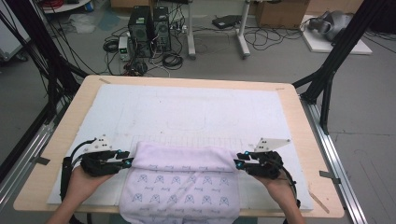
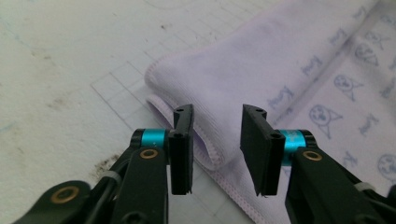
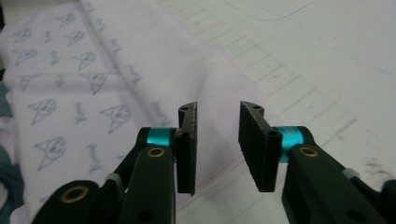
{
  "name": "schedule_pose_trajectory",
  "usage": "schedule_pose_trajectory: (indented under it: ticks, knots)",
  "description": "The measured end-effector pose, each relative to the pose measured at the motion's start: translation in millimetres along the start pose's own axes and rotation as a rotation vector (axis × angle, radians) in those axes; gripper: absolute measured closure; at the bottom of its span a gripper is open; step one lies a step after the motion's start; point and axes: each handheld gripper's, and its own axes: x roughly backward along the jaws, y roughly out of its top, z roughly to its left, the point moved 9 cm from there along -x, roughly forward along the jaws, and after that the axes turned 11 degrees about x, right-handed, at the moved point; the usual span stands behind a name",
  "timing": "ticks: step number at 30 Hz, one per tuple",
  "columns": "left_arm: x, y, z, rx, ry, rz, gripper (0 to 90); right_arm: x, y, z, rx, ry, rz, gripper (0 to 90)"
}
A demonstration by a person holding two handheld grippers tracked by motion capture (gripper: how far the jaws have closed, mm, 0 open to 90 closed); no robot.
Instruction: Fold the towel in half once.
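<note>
At near edge of white foam-covered table (image 1: 196,107), pale lilac cloth towel w/ blue cat-face print (image 1: 180,186), far part folded over, front hanging off edge. Left gripper (image 1: 127,158) & right gripper (image 1: 239,161) at fold's two ends, jaws spread, pinching nothing. Risk, prob.: catching top layer only, so fold slips open; uneven pull skews towel.

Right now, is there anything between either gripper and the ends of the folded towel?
Nothing visible. The left gripper sits open at the towel fold's left end, and the right gripper sits open at its right end. Only the bare white mat lies around them.
</note>
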Motion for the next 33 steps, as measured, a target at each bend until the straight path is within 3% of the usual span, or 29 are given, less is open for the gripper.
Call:
schedule_pose_trajectory:
  ticks: [3, 5, 9, 11, 13, 15, 16, 23, 29, 33]
  knots:
    - [-7.5, 9.1, 5.7, 0.024, 0.012, -0.020, 60.9, -7.7, 3.8, -13.6, -0.012, -0.010, 0.008, 61.8]
    - [-16.3, 12.0, 10.8, 0.024, 0.028, -0.008, 60.3, -18.0, 5.1, -19.1, -0.032, -0.008, 0.017, 56.5]
    - [-38.3, 11.2, 18.4, 0.049, 0.018, 0.039, 59.7, -41.3, 1.1, -22.2, -0.061, 0.025, 0.080, 49.6]
    - [-48.1, 6.1, 20.5, 0.042, 0.033, 0.078, 60.6, -49.0, -1.6, -21.2, -0.061, 0.041, 0.097, 56.2]
    - [-52.1, 3.2, 19.4, 0.004, 0.068, 0.095, 74.7, -51.5, -2.6, -16.6, -0.043, 0.062, 0.108, 68.9]
    - [-51.4, 5.2, 14.5, -0.031, 0.079, 0.081, 85.2, -50.2, -1.4, -13.8, -0.020, 0.069, 0.111, 77.2]
    - [-50.5, 6.7, 12.4, -0.044, 0.088, 0.074, 85.8, -48.8, 0.0, -13.5, -0.012, 0.065, 0.103, 78.9]
    - [-34.1, 14.9, 8.1, -0.020, 0.070, -0.001, 86.8, -32.8, 10.5, -13.9, 0.000, 0.046, 0.062, 81.1]
    - [-22.6, 18.4, 3.5, -0.024, 0.066, -0.052, 86.7, -19.7, 18.5, -11.9, 0.021, 0.023, 0.035, 80.5]
    - [-16.1, 15.9, -2.7, -0.040, 0.056, -0.068, 86.7, -13.7, 20.7, -1.4, 0.048, 0.042, 0.016, 80.3]
